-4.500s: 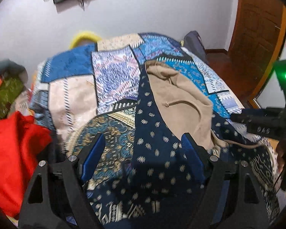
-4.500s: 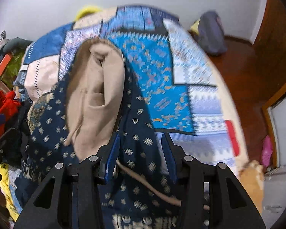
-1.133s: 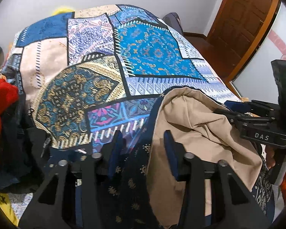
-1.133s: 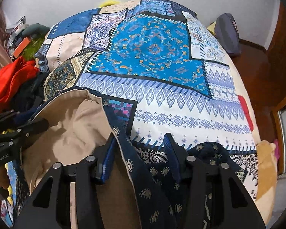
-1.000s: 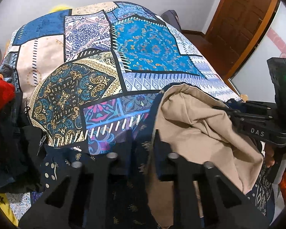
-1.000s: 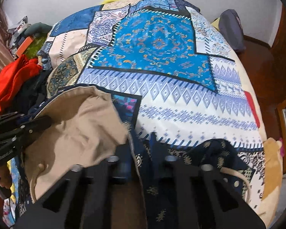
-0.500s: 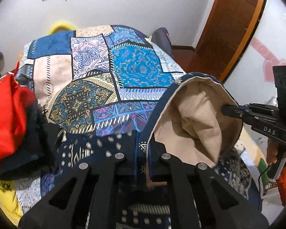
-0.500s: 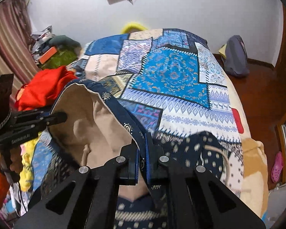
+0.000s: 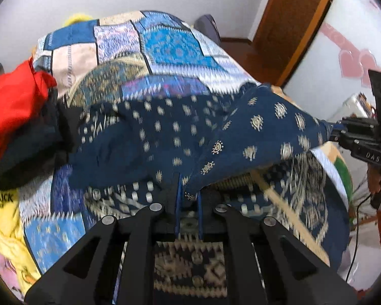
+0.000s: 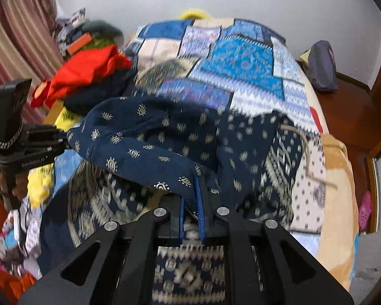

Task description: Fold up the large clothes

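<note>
We hold the navy patterned garment [image 9: 180, 137] stretched above the patchwork bed [image 9: 165, 43], its long axis running from our left gripper [image 9: 188, 198] to our right gripper [image 10: 191, 200], each pinching a fold of its edge. Motion blur smears its lower half, and the red clothing [image 10: 86, 71] beside it is partly hidden.

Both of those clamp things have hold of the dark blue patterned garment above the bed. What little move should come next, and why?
Probably carry the navy garment forward and lower it flat onto the patchwork bedspread: both the left gripper and right gripper pinch its edge, and it hangs bunched.
</note>
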`<state>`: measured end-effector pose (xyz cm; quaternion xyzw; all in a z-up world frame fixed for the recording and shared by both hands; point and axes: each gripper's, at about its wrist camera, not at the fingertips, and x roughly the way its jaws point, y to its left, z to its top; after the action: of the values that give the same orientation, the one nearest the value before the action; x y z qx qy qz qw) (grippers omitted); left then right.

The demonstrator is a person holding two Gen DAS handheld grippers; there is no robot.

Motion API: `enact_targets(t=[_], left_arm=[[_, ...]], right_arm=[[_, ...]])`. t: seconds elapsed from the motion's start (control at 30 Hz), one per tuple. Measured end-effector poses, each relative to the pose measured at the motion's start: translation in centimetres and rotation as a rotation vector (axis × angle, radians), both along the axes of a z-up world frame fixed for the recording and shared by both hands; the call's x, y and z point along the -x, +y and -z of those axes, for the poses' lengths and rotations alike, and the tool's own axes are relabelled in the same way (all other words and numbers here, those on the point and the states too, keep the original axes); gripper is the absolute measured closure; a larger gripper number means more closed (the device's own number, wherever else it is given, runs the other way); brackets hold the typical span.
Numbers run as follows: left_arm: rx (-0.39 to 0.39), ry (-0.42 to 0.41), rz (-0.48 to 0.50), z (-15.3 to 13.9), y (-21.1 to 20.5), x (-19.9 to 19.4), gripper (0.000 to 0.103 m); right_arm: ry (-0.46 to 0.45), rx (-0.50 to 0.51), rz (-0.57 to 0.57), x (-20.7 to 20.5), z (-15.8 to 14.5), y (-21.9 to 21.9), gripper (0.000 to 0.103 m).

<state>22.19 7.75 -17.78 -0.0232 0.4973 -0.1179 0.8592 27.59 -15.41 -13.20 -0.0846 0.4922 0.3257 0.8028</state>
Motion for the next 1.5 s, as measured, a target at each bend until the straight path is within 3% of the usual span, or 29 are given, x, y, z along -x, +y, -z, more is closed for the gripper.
enact_targets(t=[0.17,0.33,0.53,0.67,0.8,1.07,1.3,1.5], left_arm=[[-0.003,-0.03,0.007,-1.4,0.1,2.3,0.082],[-0.013,-0.132,-0.021,-4.8,0.7,3.5,0.073],[0.005,-0.167,-0.054,-6.3,1.0,1.1,0.072],[0.053,-0.124,-0.053,-4.9,-0.2,-1.3,0.067],[0.053,-0.07,-0.044,-2.2,-2.1,-2.9,0.056],[-0.093,0.074,-0.018,6.1,-4.8,-3.7,0.054],[-0.169,0.021,0.026,5.9,-5.3,-1.6,0.044],[-0.092,-0.029,-0.059,2.4,-2.0,-1.1,0.038]], right_arm=[[-0.038,0.036,-0.011,1.8,-1.3,-0.7,0.09],[-0.092,-0.027,0.001,2.3,-4.1,-1.4,0.089],[-0.142,-0.083,0.07,0.7,-5.7,-0.9,0.066],[-0.1,-0.102,0.111,-0.9,-4.3,0.2,0.063],[0.02,-0.075,0.137,-2.4,-0.3,1.1,0.063],[0.237,0.075,0.155,-2.1,9.4,0.4,0.063],[0.203,0.033,0.158,-1.3,7.1,-1.6,0.063],[0.107,-0.019,0.189,-1.0,3.0,-4.2,0.063]])
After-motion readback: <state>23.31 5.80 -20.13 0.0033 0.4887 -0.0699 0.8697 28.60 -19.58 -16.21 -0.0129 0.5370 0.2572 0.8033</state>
